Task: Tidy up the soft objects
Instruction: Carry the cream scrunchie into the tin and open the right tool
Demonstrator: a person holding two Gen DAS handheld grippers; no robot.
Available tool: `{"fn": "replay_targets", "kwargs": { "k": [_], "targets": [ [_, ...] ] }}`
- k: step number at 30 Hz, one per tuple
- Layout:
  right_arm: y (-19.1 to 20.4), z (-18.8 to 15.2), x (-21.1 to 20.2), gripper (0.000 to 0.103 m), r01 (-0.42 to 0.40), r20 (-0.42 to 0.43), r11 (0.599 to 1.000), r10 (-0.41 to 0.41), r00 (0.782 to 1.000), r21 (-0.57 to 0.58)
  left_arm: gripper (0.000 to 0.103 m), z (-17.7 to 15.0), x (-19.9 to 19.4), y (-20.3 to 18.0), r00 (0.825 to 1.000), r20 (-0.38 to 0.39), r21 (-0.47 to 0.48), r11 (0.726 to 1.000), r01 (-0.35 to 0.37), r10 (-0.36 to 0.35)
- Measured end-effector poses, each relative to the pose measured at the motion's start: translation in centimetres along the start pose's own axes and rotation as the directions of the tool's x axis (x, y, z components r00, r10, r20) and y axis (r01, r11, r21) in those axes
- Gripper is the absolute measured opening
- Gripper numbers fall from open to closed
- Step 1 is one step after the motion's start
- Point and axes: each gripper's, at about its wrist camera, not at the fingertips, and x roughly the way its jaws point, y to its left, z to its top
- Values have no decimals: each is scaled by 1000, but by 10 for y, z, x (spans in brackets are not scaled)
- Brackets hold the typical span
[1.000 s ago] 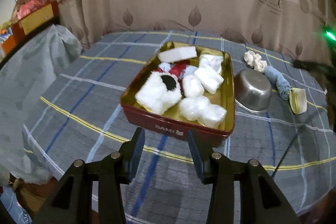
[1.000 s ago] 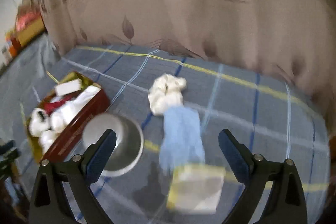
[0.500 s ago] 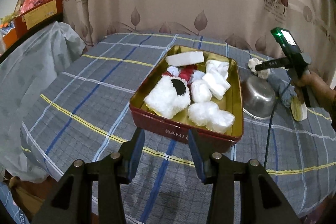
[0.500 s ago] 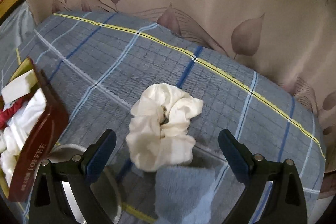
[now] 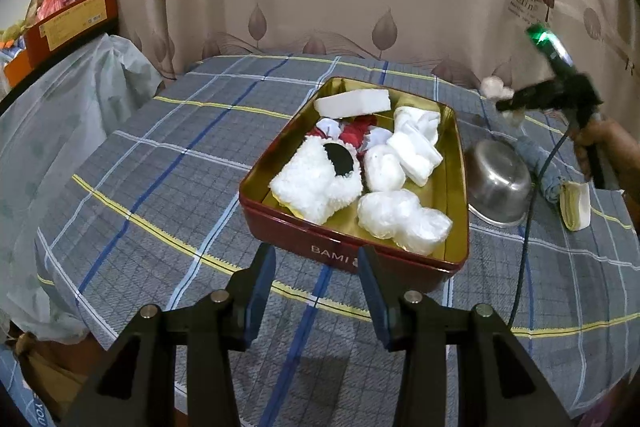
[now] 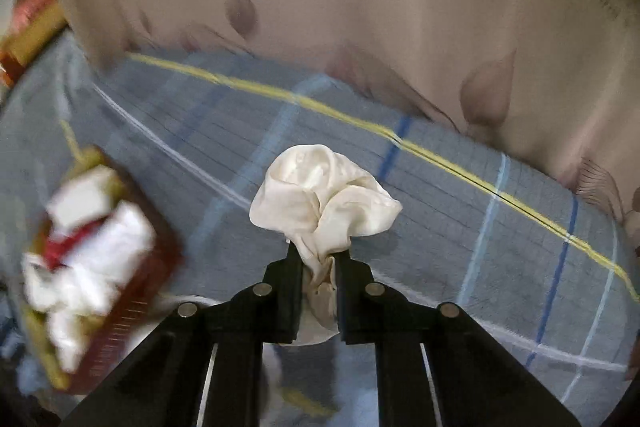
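**Me:** Holding a white scrunchie (image 6: 324,195) in my right gripper (image 6: 316,263). The jaws are almost shut, with only a pinch of the cloth between them. The rest puffs out in front, up off the plaid cloth (image 6: 440,227) on the tabletop.

**Helper:** Where does it go?

**Me:** I think into the tin (image 5: 352,259). It is red outside and gold inside, and it sits to my left. It already has soft white things in it, and a fluffy one (image 5: 316,183) with a black spot.

**Helper:** What is your other hand doing?

**Me:** My left gripper (image 5: 318,271) hangs just in front of the tin. Its jaws are open and hold nothing.

**Helper:** How will you do it well?

**Me:** I will squeeze the same all the way, because I only have a small pinch and it could slip out. I will carry it high, over the metal bowl (image 5: 500,183) that sits beside the tin, so I do not bump it. Then I will go over the tin's edge and look for a bare gold spot, maybe in the right side. I will go low before I let go, so it does not bounce out.

**Helper:** What is left after that?

**Me:** A blue cloth (image 5: 544,175) and a yellow sponge (image 5: 576,207) lie past the bowl. I guess they go in too.
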Motion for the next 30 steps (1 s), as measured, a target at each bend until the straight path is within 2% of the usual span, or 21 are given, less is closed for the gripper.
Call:
{"fn": "replay_targets", "kwargs": {
  "k": [3, 8, 10, 16, 21, 30],
  "targets": [
    [21, -4, -28, 12, -111, 56, 994, 110, 992, 11, 44, 1, -1, -1, 1000, 2, 1, 1000, -3, 3],
    [67, -23, -52, 13, -305, 97, 951, 300, 949, 52, 44, 2, -4, 0, 1000, 13, -2, 1000, -12, 12],
    [91, -31, -49, 13, -348, 97, 936, 343, 934, 53, 44, 2, -4, 0, 1000, 15, -2, 1000, -13, 13],
    [145, -53, -36, 14, -369, 66, 929, 368, 927, 4, 44, 0, -5, 3, 1000, 11, 1, 1000, -26, 26],
    [164, -64, -21, 14, -361, 39, 932, 361, 932, -8, 44, 1, -10, 10, 999, 28, -21, 999, -45, 46],
    [174, -73, -3, 17, -340, 15, 940, 340, 940, -7, 44, 2, -10, 26, 998, 12, -78, 996, -53, 54]
  ]
}}
